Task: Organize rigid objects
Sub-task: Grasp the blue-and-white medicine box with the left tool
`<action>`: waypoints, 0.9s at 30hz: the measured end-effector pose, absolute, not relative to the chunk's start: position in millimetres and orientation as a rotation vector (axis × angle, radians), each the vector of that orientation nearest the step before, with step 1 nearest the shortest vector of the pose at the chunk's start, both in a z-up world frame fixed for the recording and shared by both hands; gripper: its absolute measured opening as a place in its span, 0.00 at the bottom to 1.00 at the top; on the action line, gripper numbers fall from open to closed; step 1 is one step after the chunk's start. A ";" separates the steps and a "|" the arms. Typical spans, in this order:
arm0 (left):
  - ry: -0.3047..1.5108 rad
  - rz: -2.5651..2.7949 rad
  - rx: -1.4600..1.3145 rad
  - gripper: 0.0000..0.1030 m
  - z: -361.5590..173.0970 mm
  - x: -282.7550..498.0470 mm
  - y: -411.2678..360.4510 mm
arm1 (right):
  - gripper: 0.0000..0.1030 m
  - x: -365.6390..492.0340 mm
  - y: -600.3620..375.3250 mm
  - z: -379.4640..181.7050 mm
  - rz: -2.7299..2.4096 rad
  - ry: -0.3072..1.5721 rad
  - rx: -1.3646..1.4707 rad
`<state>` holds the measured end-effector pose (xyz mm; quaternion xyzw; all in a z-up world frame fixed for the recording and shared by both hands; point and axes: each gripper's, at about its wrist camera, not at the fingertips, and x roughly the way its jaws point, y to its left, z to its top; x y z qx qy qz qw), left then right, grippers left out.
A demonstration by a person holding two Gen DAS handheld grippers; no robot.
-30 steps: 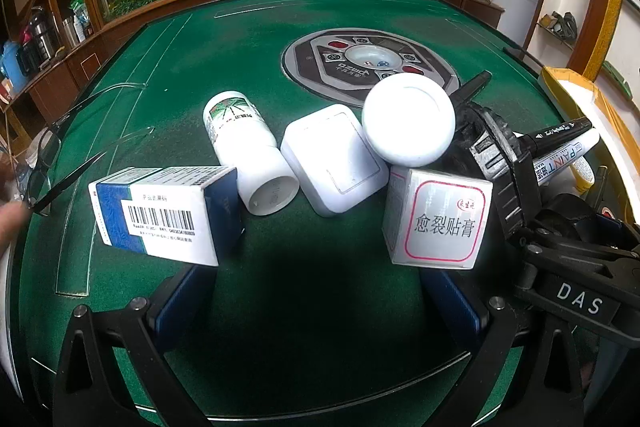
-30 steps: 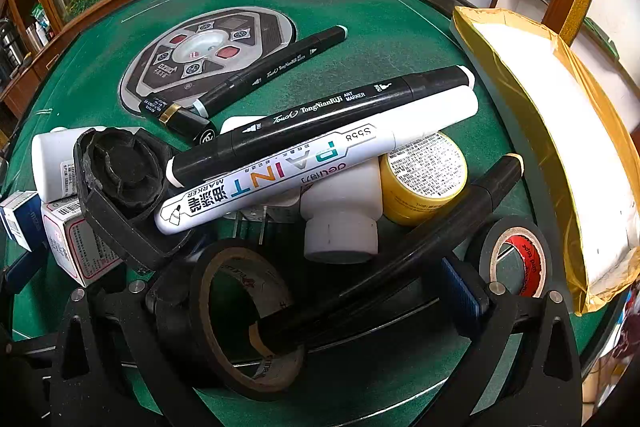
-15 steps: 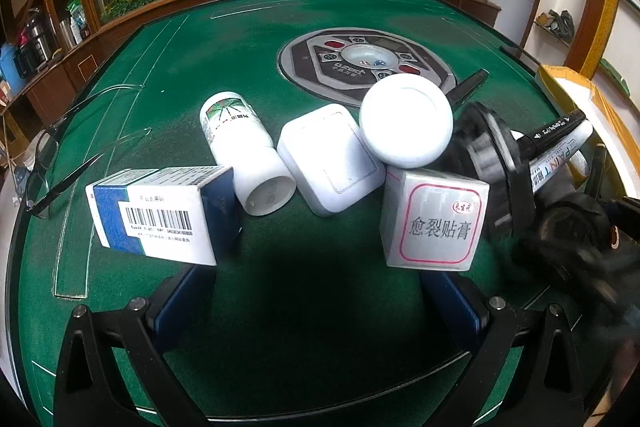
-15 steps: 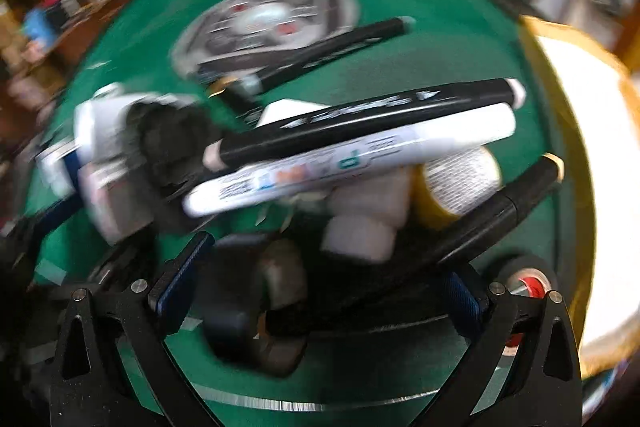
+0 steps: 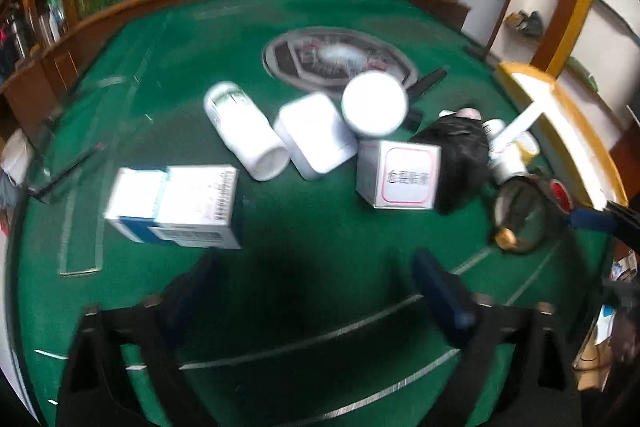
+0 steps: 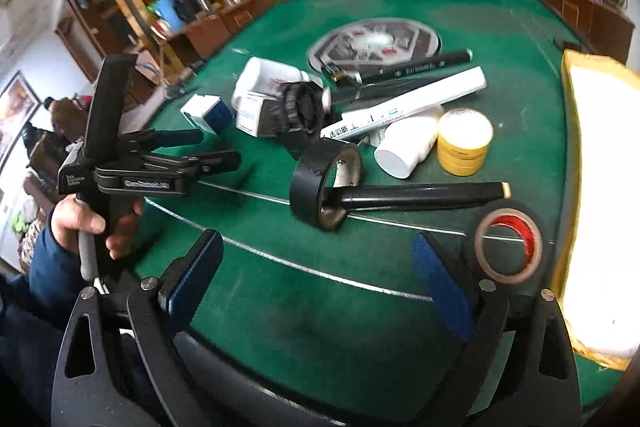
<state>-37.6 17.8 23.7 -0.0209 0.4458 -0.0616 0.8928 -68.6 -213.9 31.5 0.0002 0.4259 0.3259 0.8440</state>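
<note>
I have pulled both grippers back from the pile, so my right gripper and left gripper hang released and empty, with the boxes, bottles, markers and tape rolls unsorted ahead on the green surface.

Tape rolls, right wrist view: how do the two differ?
The black tape roll stands on edge; the red-core tape roll tilts, its hole facing the camera. A black marker pokes into the black tape roll's hole; nothing sits in the red-core tape roll's. The black tape roll is mid-table by the pile; the red-core one is beside the right gripper finger. Both have dark outer tape and rest on green felt.
</note>
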 end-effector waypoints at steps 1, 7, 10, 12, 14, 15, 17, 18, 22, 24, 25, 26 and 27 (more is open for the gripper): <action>0.925 -0.118 -0.030 0.71 25.3 -40.6 19.0 | 0.80 -73.5 -217.4 32.5 0.702 0.863 0.001; 0.918 -0.002 -0.141 0.64 40.5 -41.3 60.6 | 0.75 -82.0 -225.5 29.3 0.724 0.812 -0.018; 0.919 0.046 -0.221 0.64 42.0 -31.2 75.6 | 0.75 -91.2 -239.5 32.7 0.717 0.791 0.008; 0.892 0.096 -0.202 0.64 45.4 -21.3 78.5 | 0.75 -89.9 -247.5 33.1 0.726 0.784 0.036; 0.901 0.166 -0.197 0.64 45.4 -8.0 85.3 | 0.75 -87.9 -252.7 31.5 0.719 0.786 0.058; 0.903 0.174 -0.214 0.64 44.2 -3.8 89.0 | 0.75 -88.0 -254.5 31.1 0.719 0.787 0.066; 0.950 0.215 -0.206 0.66 34.8 13.3 95.1 | 0.75 -88.5 -257.9 30.9 0.717 0.786 0.081; 0.935 0.212 -0.228 0.66 34.0 16.1 98.0 | 0.75 -88.5 -258.8 30.7 0.716 0.787 0.085; 1.016 0.125 -0.219 0.66 20.7 25.9 88.8 | 0.75 -88.9 -260.5 30.0 0.717 0.792 0.095; 1.060 0.053 -0.213 0.67 15.9 16.0 77.5 | 0.75 -89.8 -259.2 29.9 0.713 0.793 0.090; 1.081 0.008 -0.224 0.67 15.1 9.2 73.9 | 0.75 -90.0 -258.8 30.0 0.712 0.790 0.087; 1.093 -0.046 -0.238 0.67 14.5 0.5 67.1 | 0.75 -90.5 -259.0 30.9 0.710 0.789 0.087; 1.096 -0.109 -0.241 0.67 15.7 -10.1 59.3 | 0.75 -89.9 -259.2 30.8 0.706 0.788 0.086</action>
